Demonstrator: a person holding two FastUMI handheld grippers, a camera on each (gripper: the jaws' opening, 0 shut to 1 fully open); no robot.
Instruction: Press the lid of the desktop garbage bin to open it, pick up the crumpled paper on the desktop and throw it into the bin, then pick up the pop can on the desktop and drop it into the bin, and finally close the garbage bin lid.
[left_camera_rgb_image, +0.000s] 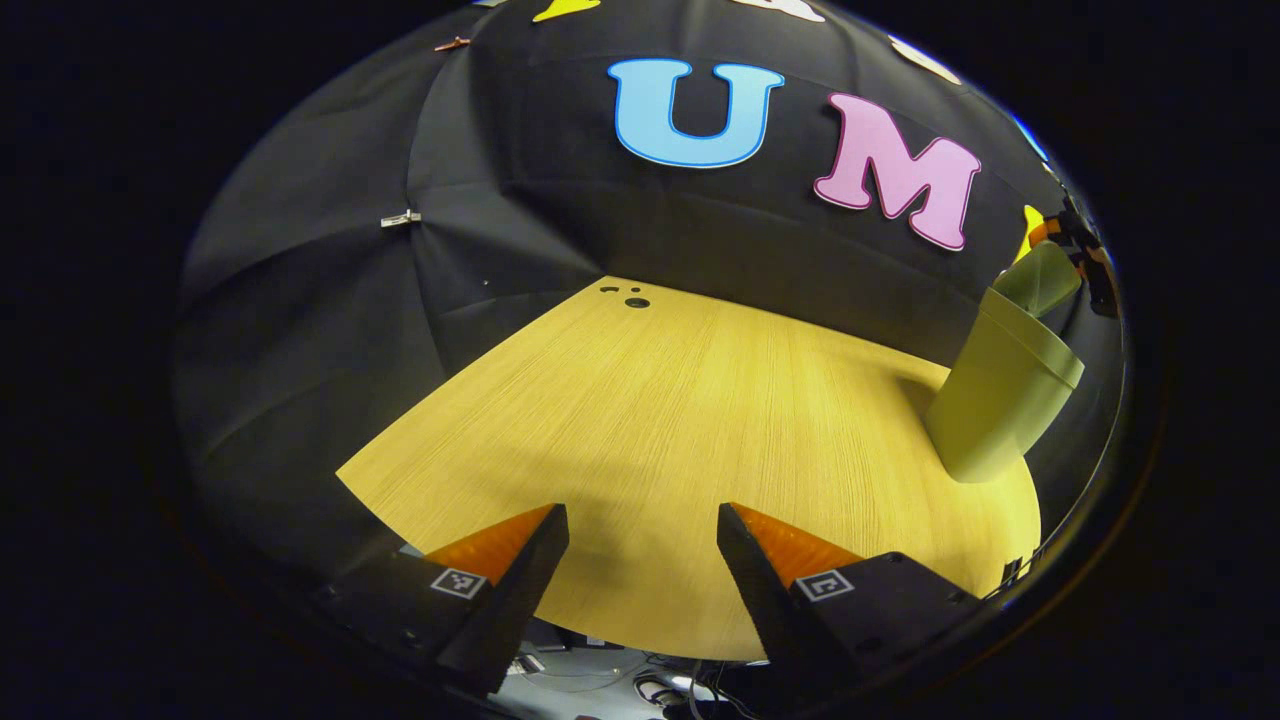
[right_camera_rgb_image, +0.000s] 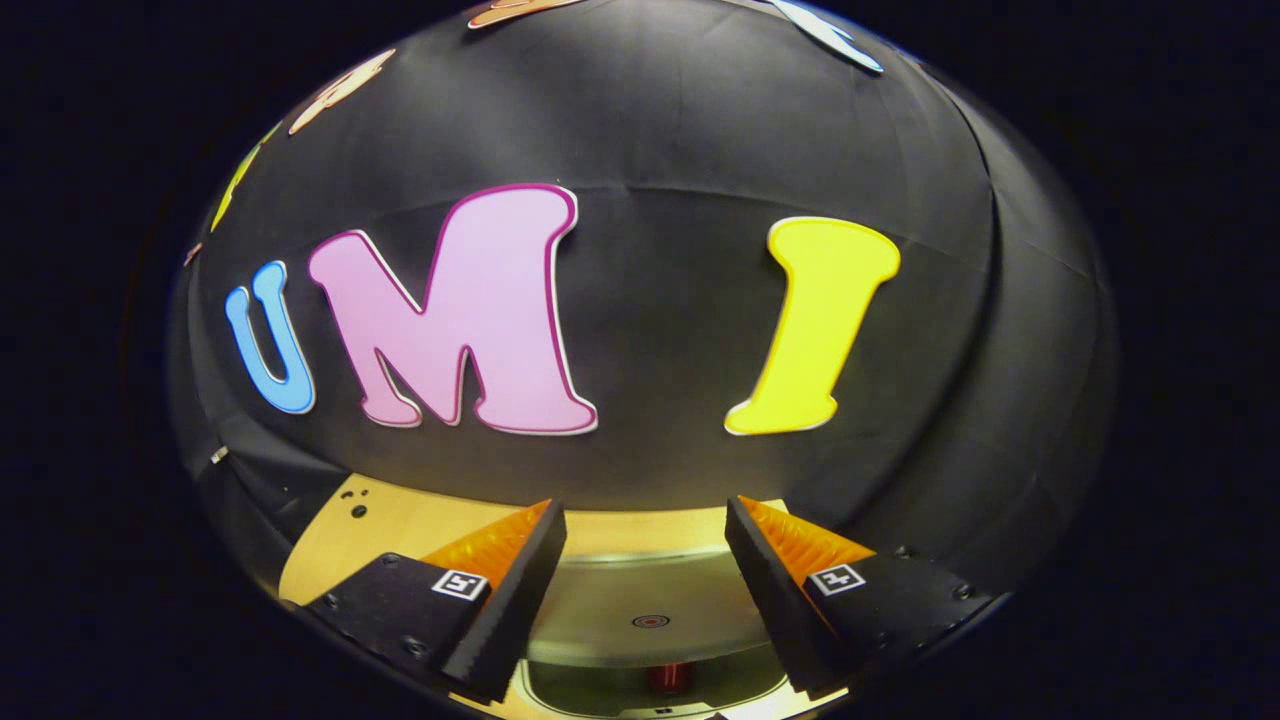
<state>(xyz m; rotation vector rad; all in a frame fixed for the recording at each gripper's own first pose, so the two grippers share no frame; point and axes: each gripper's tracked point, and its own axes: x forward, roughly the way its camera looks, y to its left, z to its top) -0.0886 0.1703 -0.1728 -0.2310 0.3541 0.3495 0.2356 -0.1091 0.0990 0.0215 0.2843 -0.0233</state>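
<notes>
The worktop (left_camera_rgb_image: 680, 420) is a pale wood-grain board, its grain running away from the left gripper (left_camera_rgb_image: 642, 560) toward the black cloth wall, with a few small dark holes near its far edge. The left gripper's fingers stand wide apart above the near edge, nothing between them.

Well ahead and to the right of those fingers stands the garbage bin (left_camera_rgb_image: 1000, 400), a smooth yellow-green plastic tub that tapers toward its base. Its long axis runs bottom to top, and it shows tilted in the curved left gripper view. Its lid (left_camera_rgb_image: 1040, 278) is raised, hinged up at the top, opening toward the far side. Just beyond the lid, part of the other gripper shows.

In the right gripper view, the right gripper (right_camera_rgb_image: 645, 560) hangs directly over the bin, fingers wide and empty. Between and below them lies the lid's flat, matt surface (right_camera_rgb_image: 640, 600), with a small ringed dot in the middle. Under its near edge, something reddish and cylindrical (right_camera_rgb_image: 668, 678) sits inside; I cannot tell what it is.
</notes>
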